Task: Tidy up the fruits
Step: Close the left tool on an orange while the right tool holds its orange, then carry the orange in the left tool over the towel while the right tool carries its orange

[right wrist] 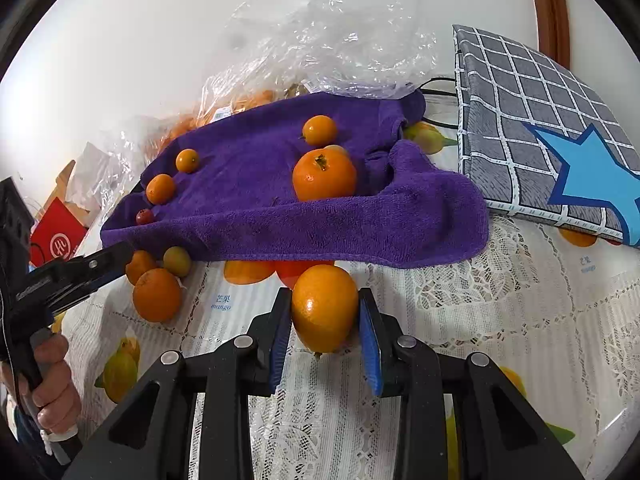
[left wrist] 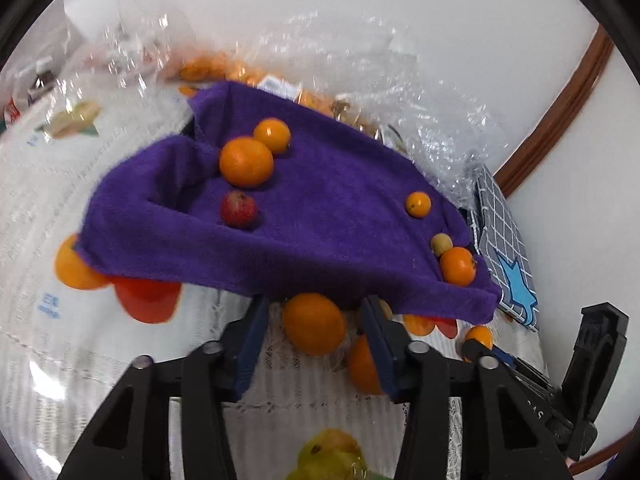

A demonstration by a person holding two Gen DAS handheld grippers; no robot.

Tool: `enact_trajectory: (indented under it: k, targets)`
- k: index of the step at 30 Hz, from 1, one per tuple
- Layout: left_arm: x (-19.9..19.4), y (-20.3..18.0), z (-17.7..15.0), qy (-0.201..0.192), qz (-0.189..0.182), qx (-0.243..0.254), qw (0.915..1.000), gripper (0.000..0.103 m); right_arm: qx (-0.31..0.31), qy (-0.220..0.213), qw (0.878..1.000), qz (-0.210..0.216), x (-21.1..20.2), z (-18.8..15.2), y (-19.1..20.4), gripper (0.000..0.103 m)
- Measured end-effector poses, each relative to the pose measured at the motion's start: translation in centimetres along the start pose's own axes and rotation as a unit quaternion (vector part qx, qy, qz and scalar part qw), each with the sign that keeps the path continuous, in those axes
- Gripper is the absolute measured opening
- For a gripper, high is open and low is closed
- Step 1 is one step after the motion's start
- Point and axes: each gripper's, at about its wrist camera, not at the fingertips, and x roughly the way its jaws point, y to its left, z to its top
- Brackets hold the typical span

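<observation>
Orange (right wrist: 325, 307) pinched between your right gripper (right wrist: 325, 312) pads, just short of purple towel (right wrist: 360, 236), presumably bound for sorted fruit there. Left gripper (left wrist: 314, 322) spread wide around second orange (left wrist: 314, 323), not gripping.

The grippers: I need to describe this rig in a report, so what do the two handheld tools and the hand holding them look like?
Both the left gripper and right gripper are matte black plastic linkages with round silver pivot pins and flat blue pads on the fingers. In the right wrist view, a bare hand grips the left tool's black handle; white lettering on its body is too blurred to read.
</observation>
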Motion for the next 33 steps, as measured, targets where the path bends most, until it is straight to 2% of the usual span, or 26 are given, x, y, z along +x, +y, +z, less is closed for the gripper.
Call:
enact_trajectory:
  k: [2, 6, 9, 12, 15, 19, 22, 33]
  targets:
    - [0.6, 0.2, -0.4, 0.009, -0.005, -0.001, 0.9999, 0.033, -0.001, -0.001, 1.000, -0.002, 0.0, 0.0, 0.1, 0.033]
    - [-0.6, 0.4, -0.6, -0.026, -0.020, 0.000, 0.9995, 0.033, -0.009, -0.002, 1.000, -0.010, 0.1, 0.0, 0.4, 0.033]
    - [-1.8, 0.8, -0.5, -0.051, -0.005, 0.011, 0.9986, 0.033, -0.012, -0.002, 1.000, -0.010, 0.1, 0.0, 0.4, 0.033]
    - [-2.2, 1.5, -0.8, -0.050, 0.027, 0.015, 0.9983, 0.033, -0.010, -0.002, 1.000, -0.008, 0.1, 0.0, 0.4, 0.033]
    - [-2.3, 2.0, -0.9, -0.051, 0.036, 0.006, 0.9981, 0.033, -0.012, -0.001, 1.000, -0.011, 0.1, -0.1, 0.5, 0.033]
    - [-1.7, 1.5, -0.9, -0.038, 0.055, 0.024, 0.9975, 0.033, -0.013, -0.001, 1.000, -0.012, 0.1, 0.0, 0.5, 0.033]
    - [-0.8, 1.4, -0.8, -0.021, 0.057, 0.029, 0.9977, 0.033, -0.019, -0.001, 1.000, -0.014, 0.1, -0.1, 0.7, 0.033]
    - [-1.7, 0.6, -1.3, -0.039, 0.043, 0.047, 0.9973, 0.032, -0.019, -0.013, 1.000, 0.000, -0.3, -0.1, 0.4, 0.032]
